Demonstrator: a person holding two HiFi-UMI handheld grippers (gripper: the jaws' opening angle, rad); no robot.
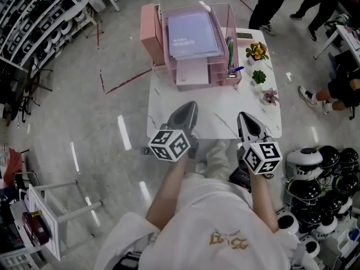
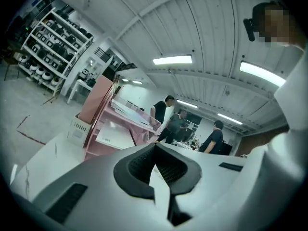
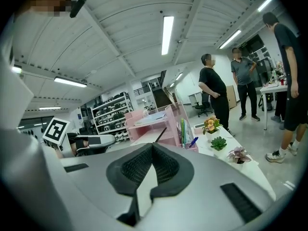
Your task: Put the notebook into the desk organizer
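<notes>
A: Entry. Where is the notebook (image 1: 193, 34)?

B: In the top tray of the pink desk organizer (image 1: 192, 75), lying flat, spiral edge toward the pen compartment (image 1: 230, 55). It looks seated inside the clear walls, though I can't tell whether its far edge is fully down.

A: Claws?

B: Left gripper (image 1: 191, 106) is clenched on nothing; its own view shows the pads meeting with only air past them. Right gripper (image 1: 243, 117) is the same, pads together and empty. Both hang over the near edge of the table (image 1: 225, 108), well apart from the organizer.

A: Judgement on the step?

B: Placement appears done; what's left is a check and a clean finish. Note for doing it well: keep both claws low and near the body, away from the tray walls, so nothing gets nudged.

A: If it needs squaring?

B: Use the left claw, tips closed as a pusher, on the notebook's near edge. Press gently straight back. Stay off the spiral side: the pens and the small plants (image 1: 257, 50) sit just beside it and could tip.
</notes>
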